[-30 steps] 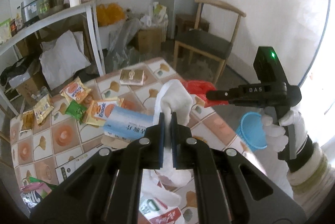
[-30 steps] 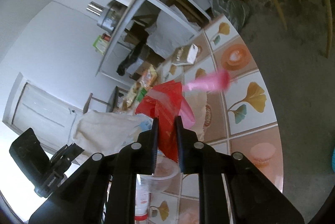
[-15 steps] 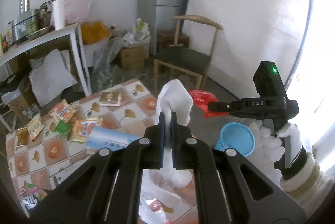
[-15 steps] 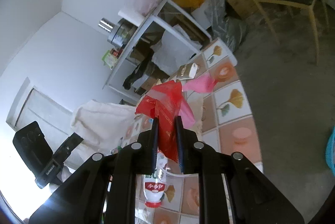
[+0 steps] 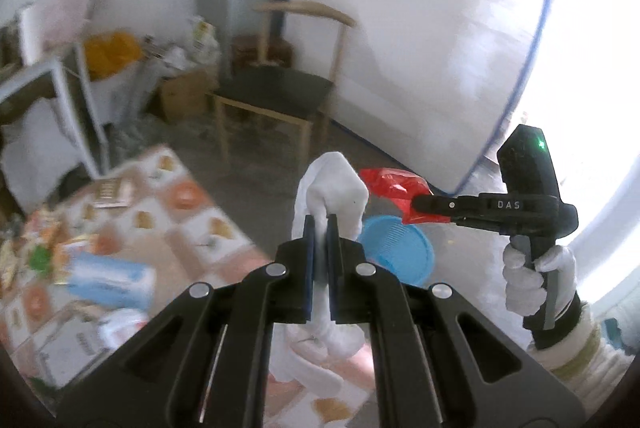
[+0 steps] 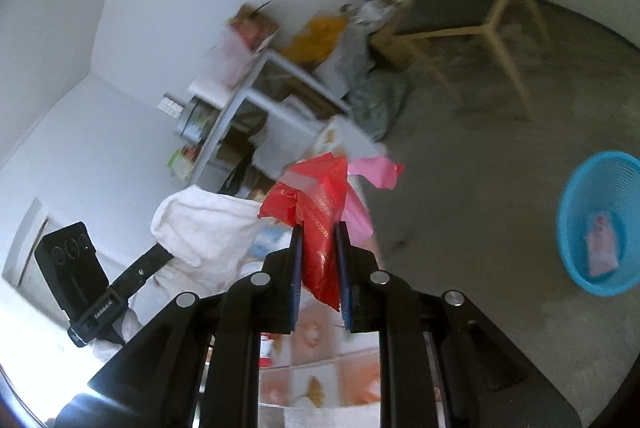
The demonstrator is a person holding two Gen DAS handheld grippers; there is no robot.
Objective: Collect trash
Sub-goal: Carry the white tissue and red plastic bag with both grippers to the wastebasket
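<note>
Nearest in the left wrist view, the left gripper (image 5: 320, 224) has its jaws clenched on a crumpled white cloth (image 5: 336, 187), which bulges above the tips and hangs down beneath them. In the right wrist view the right gripper (image 6: 318, 240) has its jaws clamped on a red plastic wrapper (image 6: 316, 211), with a scrap of pink wrapper (image 6: 374, 171) sticking out just behind it. A gloved hand (image 5: 536, 280) carries the right gripper, seen from the side in the left wrist view. Below and to the left of both grippers lies the tiled surface (image 5: 192, 224), blurred, with a light blue packet (image 5: 112, 278) and several small snack packs (image 5: 40, 248) on it; their details cannot be made out. On the grey floor (image 6: 500, 131) beside the surface stands a round blue basket (image 6: 576, 256), upright and open at the top, holding one pale pink packet (image 6: 600, 248) that rests against its inner wall. Farther off stands a wooden chair (image 5: 276, 95) with a dark seat, and beyond it a white shelf rack (image 6: 256, 87) with cardboard boxes and a yellow bag (image 5: 110, 53) piled near the wall.
</note>
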